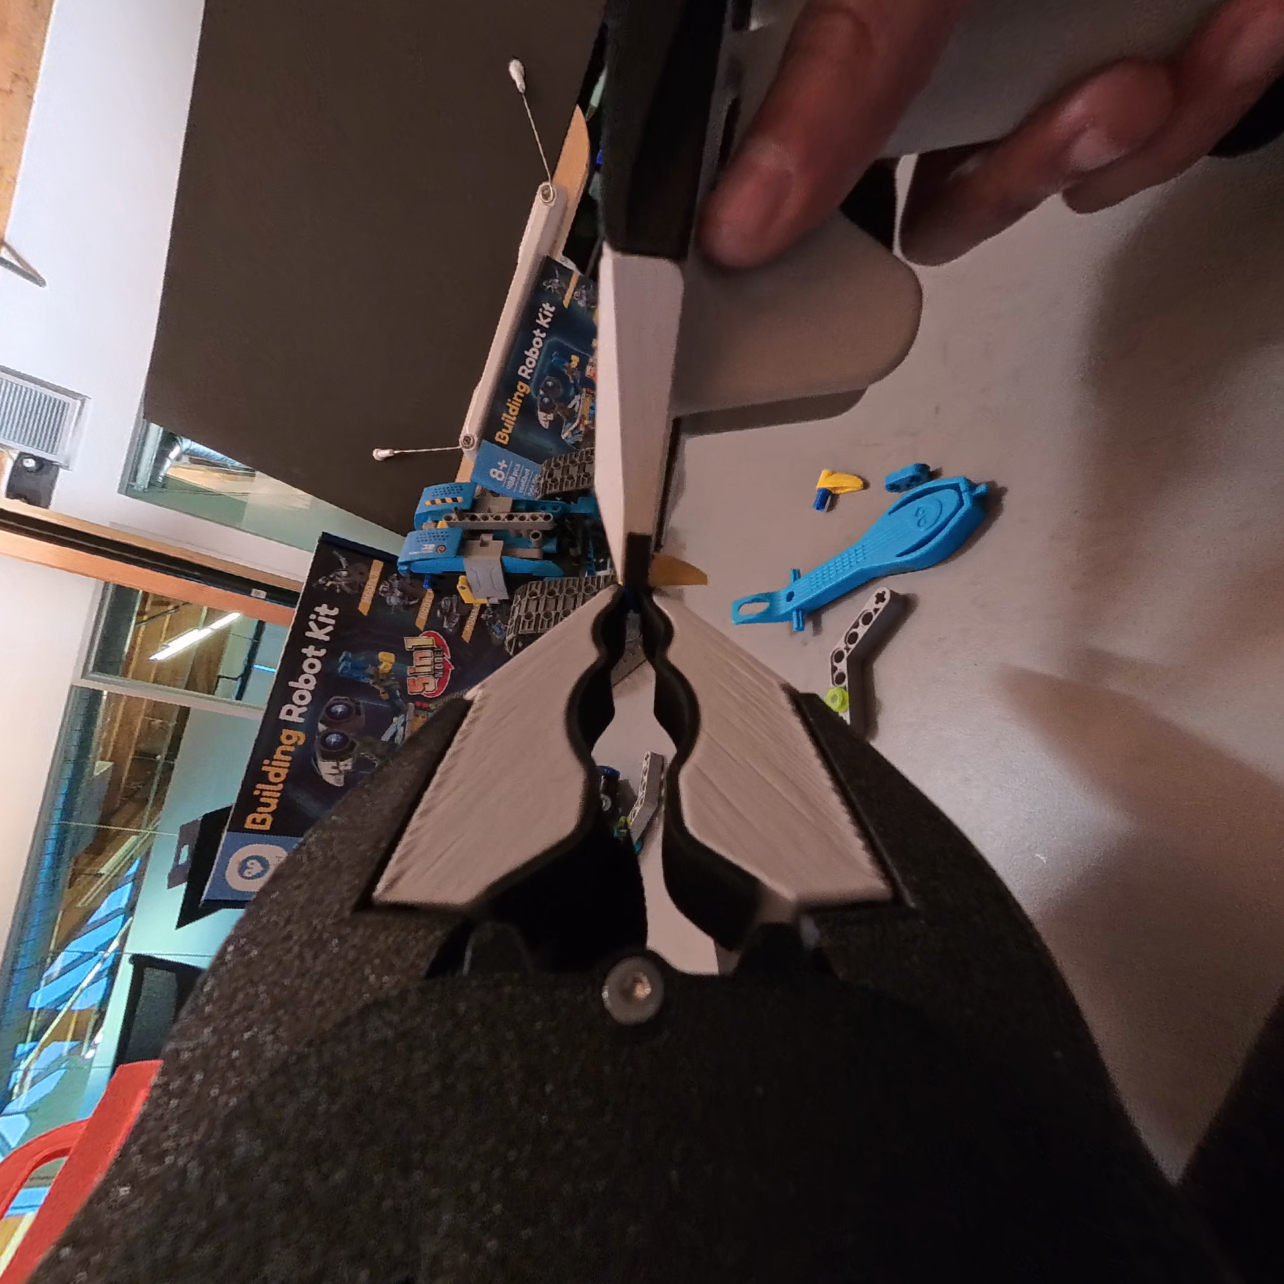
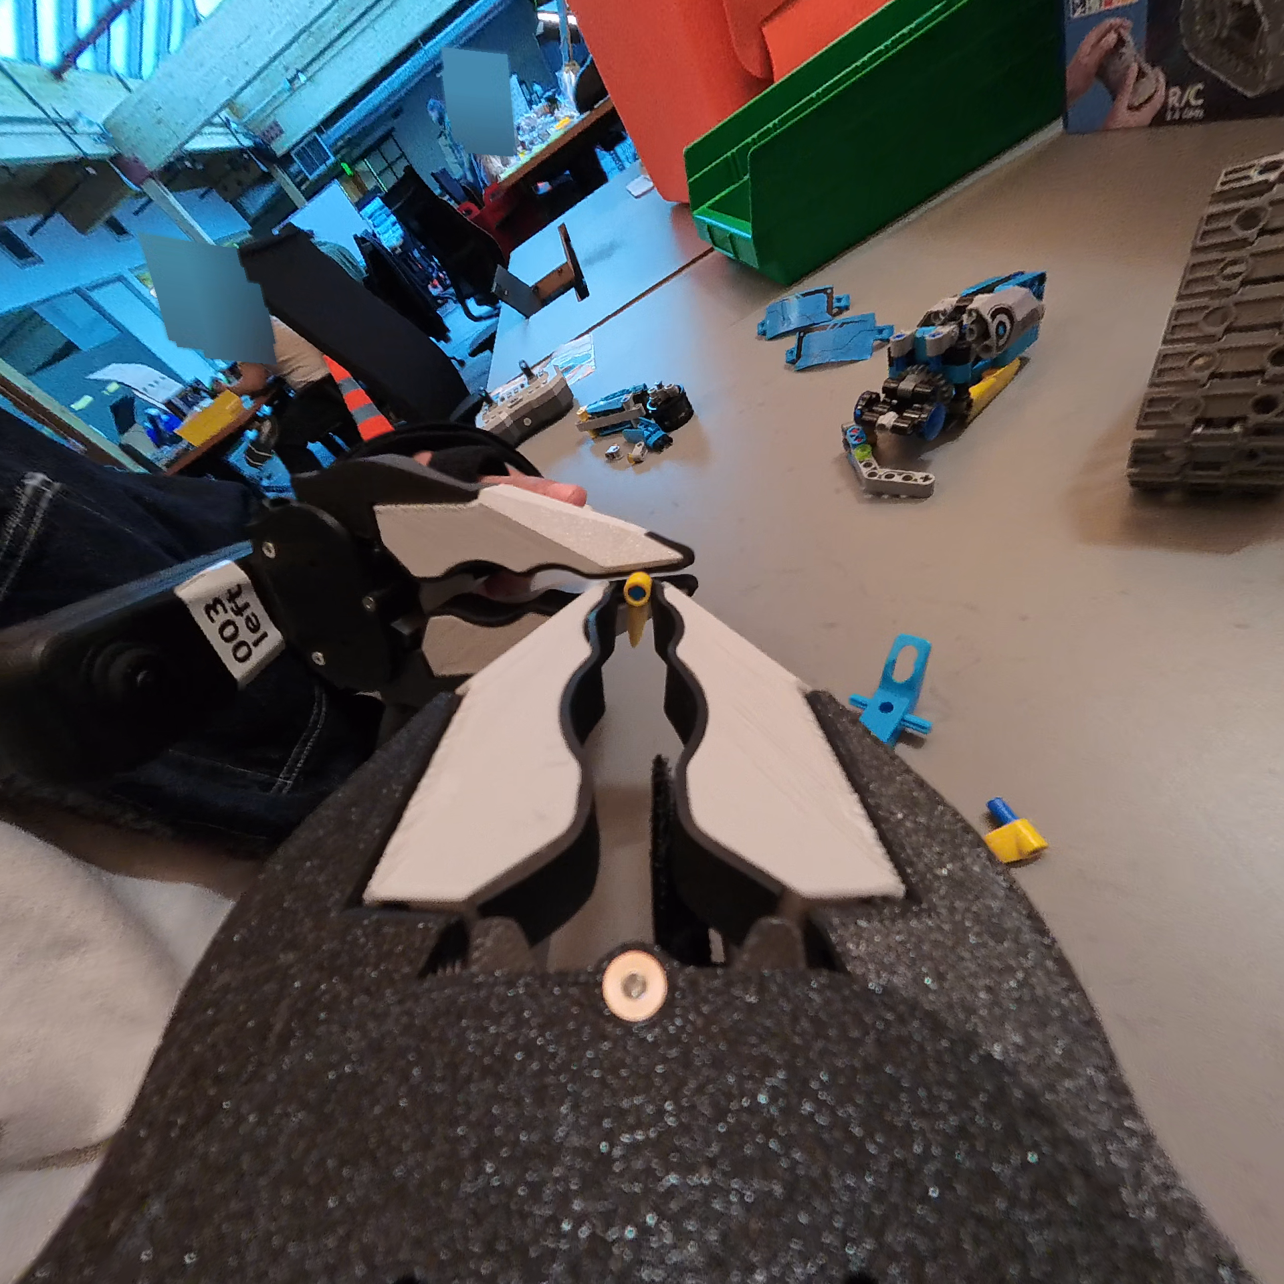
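Yellow pointed piece (image 2: 636, 606) is pinched between both the right gripper (image 2: 636, 590) and the left gripper (image 1: 636, 590), seemingly; twisting could flick it toward the blue tool (image 2: 893, 695) nearby.

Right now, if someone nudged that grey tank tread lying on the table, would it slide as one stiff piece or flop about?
The grey tank tread looks built of many linked segments, so it would probably bend and ripple rather than stay stiff. It lies flat on the table, so tipping seems unlikely. Being plastic with open holes, it is probably light for its size.
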`<control>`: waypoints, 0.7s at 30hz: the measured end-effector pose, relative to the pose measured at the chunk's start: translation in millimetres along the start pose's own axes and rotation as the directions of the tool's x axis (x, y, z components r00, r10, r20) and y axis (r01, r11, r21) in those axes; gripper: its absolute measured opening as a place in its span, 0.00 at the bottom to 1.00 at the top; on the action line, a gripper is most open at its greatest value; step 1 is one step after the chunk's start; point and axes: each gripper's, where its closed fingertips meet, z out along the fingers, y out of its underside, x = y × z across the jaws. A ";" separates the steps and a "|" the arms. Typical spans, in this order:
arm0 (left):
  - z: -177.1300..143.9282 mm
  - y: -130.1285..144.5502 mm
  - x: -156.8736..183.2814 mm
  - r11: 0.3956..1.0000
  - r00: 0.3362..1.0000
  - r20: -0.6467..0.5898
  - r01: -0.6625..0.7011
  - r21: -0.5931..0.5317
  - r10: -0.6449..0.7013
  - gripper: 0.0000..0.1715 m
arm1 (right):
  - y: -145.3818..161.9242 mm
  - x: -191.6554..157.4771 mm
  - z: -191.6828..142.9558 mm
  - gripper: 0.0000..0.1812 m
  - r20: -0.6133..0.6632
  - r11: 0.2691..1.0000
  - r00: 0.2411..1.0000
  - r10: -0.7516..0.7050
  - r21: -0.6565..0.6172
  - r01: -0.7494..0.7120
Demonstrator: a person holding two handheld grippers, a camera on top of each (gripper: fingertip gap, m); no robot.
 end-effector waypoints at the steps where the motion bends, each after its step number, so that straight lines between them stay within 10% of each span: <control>1: -0.2 -0.7 0.1 1.000 1.000 0.005 -0.012 0.002 0.012 0.01 | -1.0 -0.1 -0.4 0.03 0.012 1.000 1.000 0.020 0.010 -0.020; 21: -4.5 -3.6 5.2 0.997 0.996 -0.064 0.066 0.042 -0.064 0.01 | 3.8 -1.5 -7.8 0.02 0.065 0.995 0.993 0.098 -0.021 -0.096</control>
